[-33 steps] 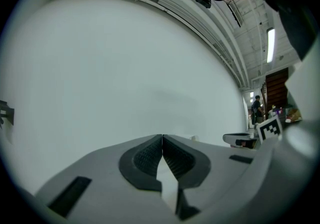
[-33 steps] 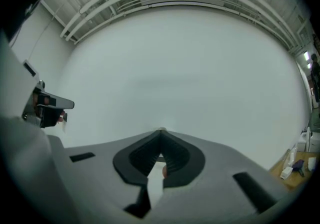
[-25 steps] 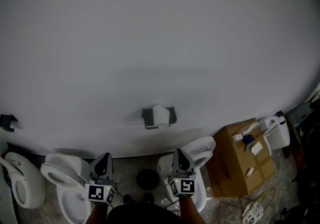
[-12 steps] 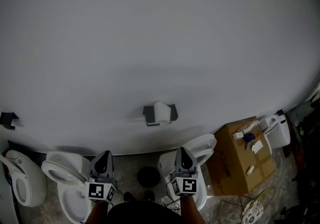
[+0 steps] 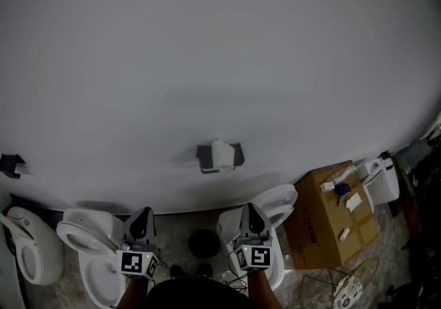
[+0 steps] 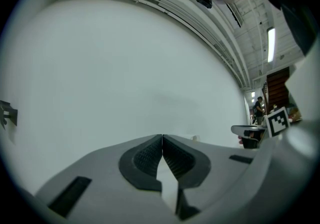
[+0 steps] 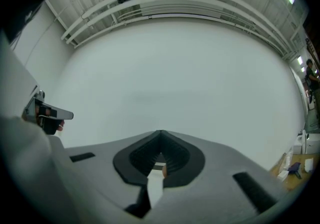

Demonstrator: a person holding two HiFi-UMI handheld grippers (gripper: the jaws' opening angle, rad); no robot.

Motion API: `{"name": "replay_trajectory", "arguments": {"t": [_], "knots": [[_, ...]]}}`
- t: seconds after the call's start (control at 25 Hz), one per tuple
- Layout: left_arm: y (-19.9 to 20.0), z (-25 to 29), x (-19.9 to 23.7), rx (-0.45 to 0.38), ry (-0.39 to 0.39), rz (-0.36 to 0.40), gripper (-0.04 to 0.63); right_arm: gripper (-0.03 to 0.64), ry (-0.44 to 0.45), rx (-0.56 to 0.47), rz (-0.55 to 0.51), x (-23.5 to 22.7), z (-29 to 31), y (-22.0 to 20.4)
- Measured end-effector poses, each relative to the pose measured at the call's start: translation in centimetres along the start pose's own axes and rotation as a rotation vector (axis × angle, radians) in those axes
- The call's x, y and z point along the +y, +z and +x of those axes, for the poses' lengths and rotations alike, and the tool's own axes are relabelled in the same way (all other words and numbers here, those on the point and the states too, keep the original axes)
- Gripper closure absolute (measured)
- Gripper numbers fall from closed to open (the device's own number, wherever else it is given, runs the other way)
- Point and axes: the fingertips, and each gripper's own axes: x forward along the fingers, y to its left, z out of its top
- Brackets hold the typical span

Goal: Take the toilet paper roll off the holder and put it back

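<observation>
Toilet paper roll [image 5: 221,156] sits on its dark holder [image 5: 204,158], low on the white wall [image 5: 207,59], well apart from both tools. Left gripper [image 5: 142,217] and right gripper [image 5: 249,212] are side by side at the bottom of the head view, pointing toward the wall. Each has its jaws clenched together on nothing.

A broad white wall [image 5: 220,59] rises above toilets [image 5: 89,242] and a cardboard box [image 5: 331,221].

No legible text, labels or numbers.
</observation>
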Motion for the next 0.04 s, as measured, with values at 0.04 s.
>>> {"name": "replay_trajectory", "arguments": {"t": [0.04], "knots": [[-0.02, -0.01, -0.04, 0.001, -0.001, 0.000, 0.592, 0.614, 0.000, -0.001, -0.001, 0.00, -0.02, 0.05]]}}
